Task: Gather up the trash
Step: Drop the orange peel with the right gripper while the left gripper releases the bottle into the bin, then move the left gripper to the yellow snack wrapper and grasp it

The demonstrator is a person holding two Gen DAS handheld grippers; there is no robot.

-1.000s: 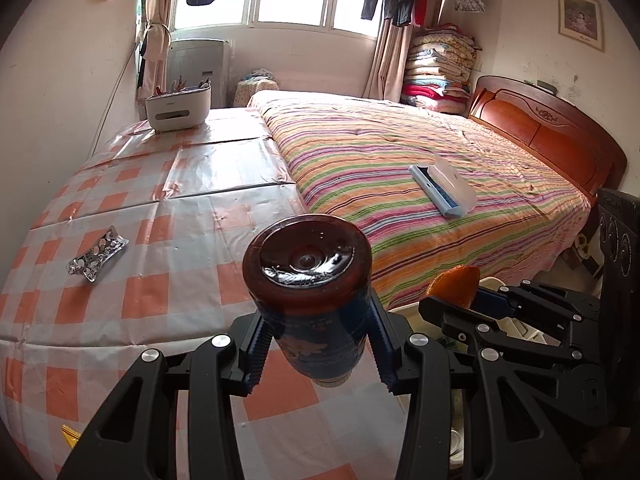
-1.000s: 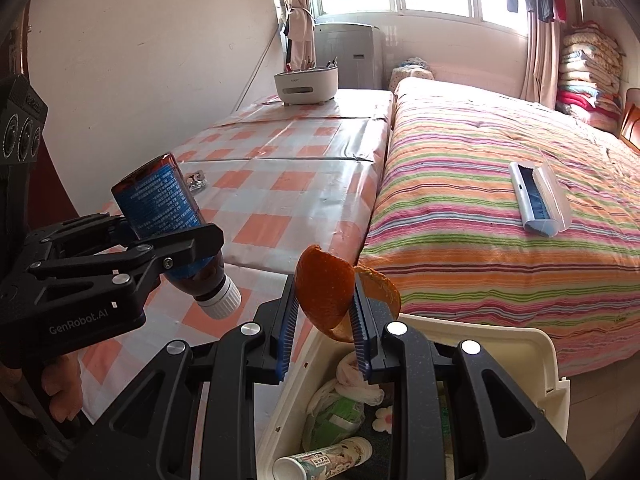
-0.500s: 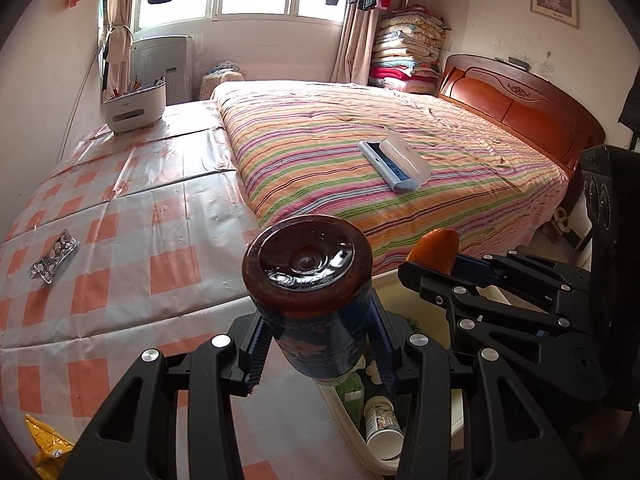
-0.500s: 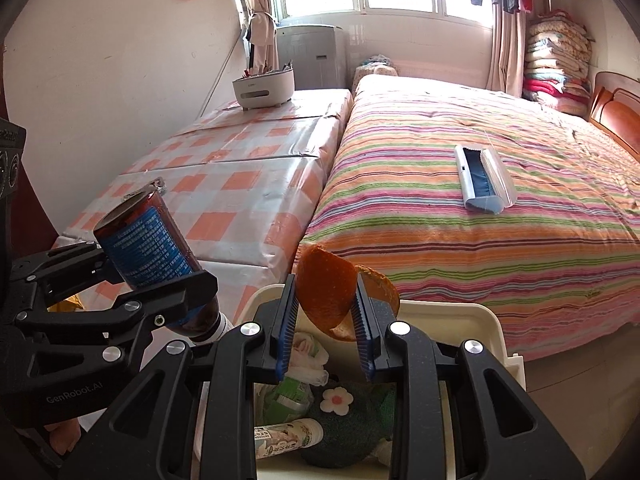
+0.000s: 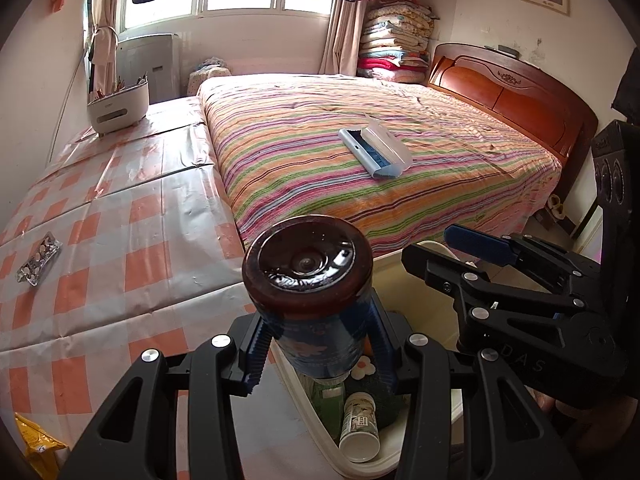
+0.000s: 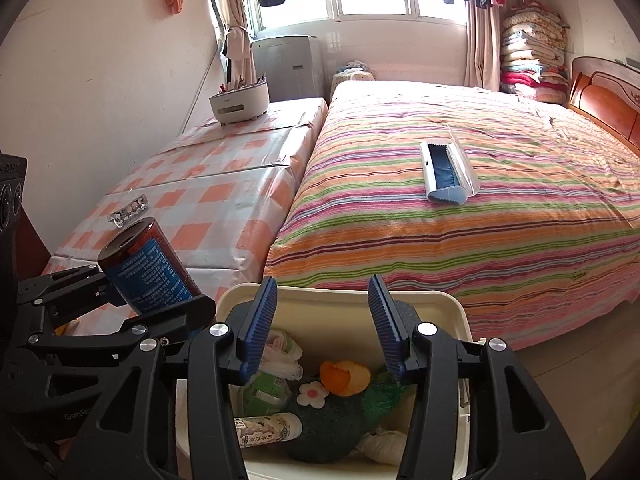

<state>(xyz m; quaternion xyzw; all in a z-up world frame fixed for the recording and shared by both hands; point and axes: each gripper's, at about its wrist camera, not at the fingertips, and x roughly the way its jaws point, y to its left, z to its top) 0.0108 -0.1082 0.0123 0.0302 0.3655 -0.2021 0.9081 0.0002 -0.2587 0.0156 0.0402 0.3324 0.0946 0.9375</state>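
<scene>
A tabletop (image 5: 120,216) covered in a glossy orange-and-white checked cloth runs along the wall, set right against the side of a bed (image 5: 304,148). At the far end of the tabletop stands a white holder (image 5: 118,108) with pens sticking up from it. Nearer, close to the wall edge, a silver blister pack (image 5: 39,258) lies flat. At the near corner lies a crumpled yellow wrapper (image 5: 36,446), partly cut off by the edge of the view. The bed wears a multicoloured striped cover, and on it, about mid-width, rests a pale blue and clear case (image 5: 376,152), lying open.
</scene>
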